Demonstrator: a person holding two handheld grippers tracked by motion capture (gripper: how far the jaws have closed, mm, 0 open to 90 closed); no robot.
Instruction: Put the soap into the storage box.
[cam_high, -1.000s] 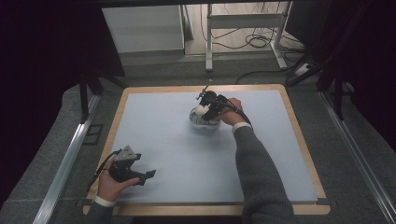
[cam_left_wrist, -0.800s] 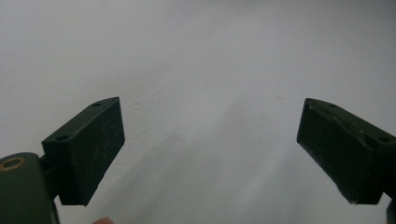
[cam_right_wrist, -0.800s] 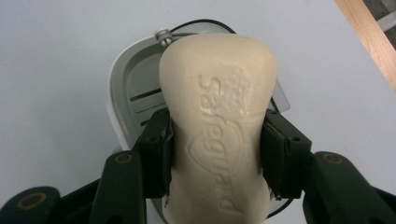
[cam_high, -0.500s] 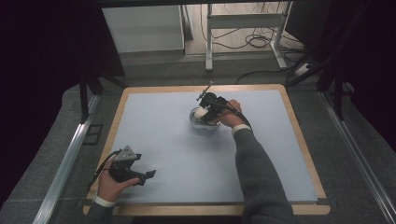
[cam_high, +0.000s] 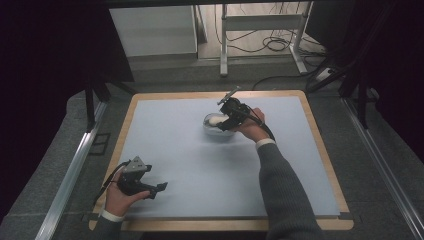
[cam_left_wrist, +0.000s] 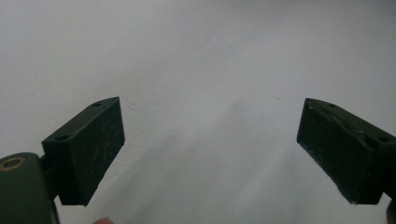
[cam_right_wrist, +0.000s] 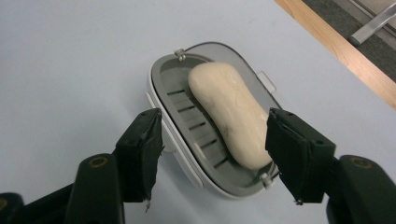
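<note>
One pale, oblong soap bar (cam_right_wrist: 229, 115) lies lengthwise in a grey slotted soap dish (cam_right_wrist: 191, 126) with a white rim, lid off, on the blue mat (cam_high: 200, 165) toward the table's far middle. The right gripper (cam_right_wrist: 212, 140) hovers just above the dish, jaws spread, gripping nothing. The left gripper (cam_high: 155, 189) rests near the front-left corner, jaws parted, empty.

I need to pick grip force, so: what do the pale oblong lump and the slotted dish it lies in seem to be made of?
The lump looks like a bar of soap: cream, matte, rounded, with faint surface marks. The dish looks like moulded plastic: smooth grey slotted inner tray, white outer rim with small tabs. Both are guesses from looks alone. The right hand-held gripper hovers open over them.
</note>
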